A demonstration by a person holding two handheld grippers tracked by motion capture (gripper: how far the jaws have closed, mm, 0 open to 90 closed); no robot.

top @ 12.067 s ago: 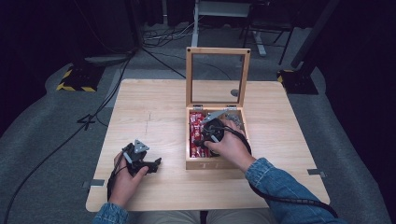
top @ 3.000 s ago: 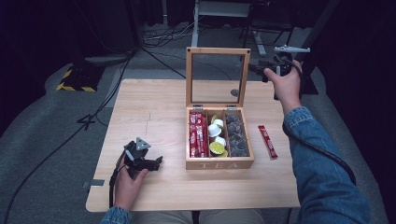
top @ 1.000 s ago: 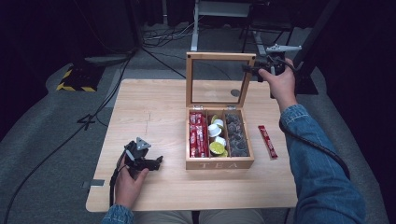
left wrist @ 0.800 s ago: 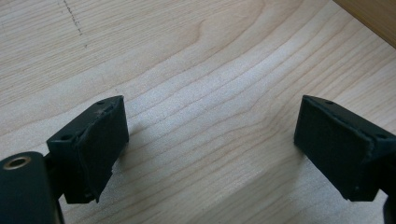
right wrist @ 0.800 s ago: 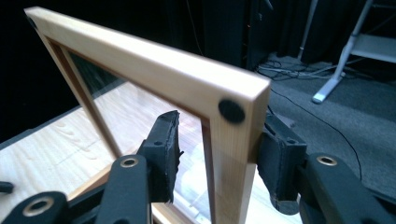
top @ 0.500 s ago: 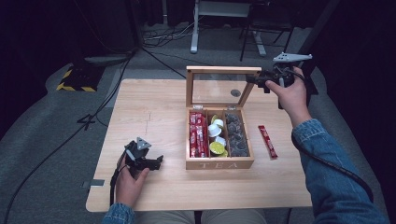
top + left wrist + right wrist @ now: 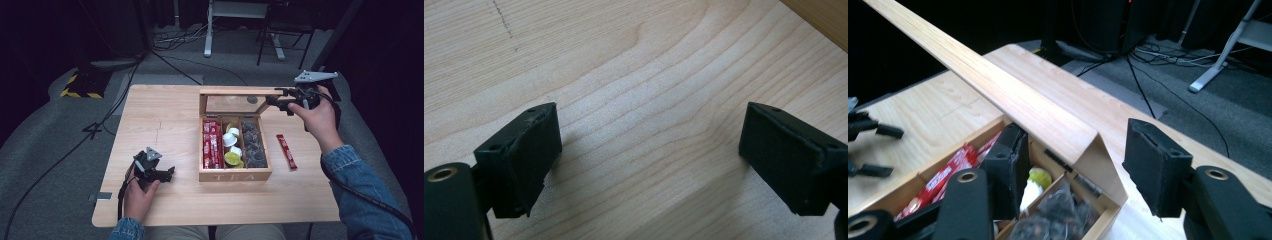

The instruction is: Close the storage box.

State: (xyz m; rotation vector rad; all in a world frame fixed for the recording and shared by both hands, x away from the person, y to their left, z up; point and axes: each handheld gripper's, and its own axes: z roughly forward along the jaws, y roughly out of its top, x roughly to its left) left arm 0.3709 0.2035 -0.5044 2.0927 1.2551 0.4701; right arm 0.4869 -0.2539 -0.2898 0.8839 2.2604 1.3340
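1. The wooden tea box (image 7: pixel 235 175) stands on the pale wood counter (image 7: pixel 165 115), right of its middle, with "TEA" cut into its front wall.
2. Its lid (image 7: pixel 240 102), a wooden frame around a clear pane, is tilted partway down over the box, hinged along the far wall.
3. The right tongs (image 7: pixel 280 102) are at the lid's right corner. In the right gripper view the lid's frame edge (image 7: pixel 998 90) runs between the two black jaws, and its corner sits in the gap.
4. The right tongs (image 7: pixel 1073 160) stand apart and have just been opening. The left jaw is close by the frame, the right one clear of it, and no pad presses on the wood.
5. The left tongs (image 7: pixel 160 172) rest low over the counter, well apart from the box to its left. They gape wide over bare grain (image 7: pixel 649 140) with nothing between them.
6. The box has three compartments: red packets (image 7: pixel 211 145) in the left, round white-topped capsules and a green one (image 7: pixel 231 147) in the middle, dark crinkled pouches (image 7: pixel 253 147) in the right.
7. One flat red packet (image 7: pixel 286 151) lies on the counter just right of the box, lengthwise toward the person.
8. The jaw pads are matt black and blocky, with worn edges.
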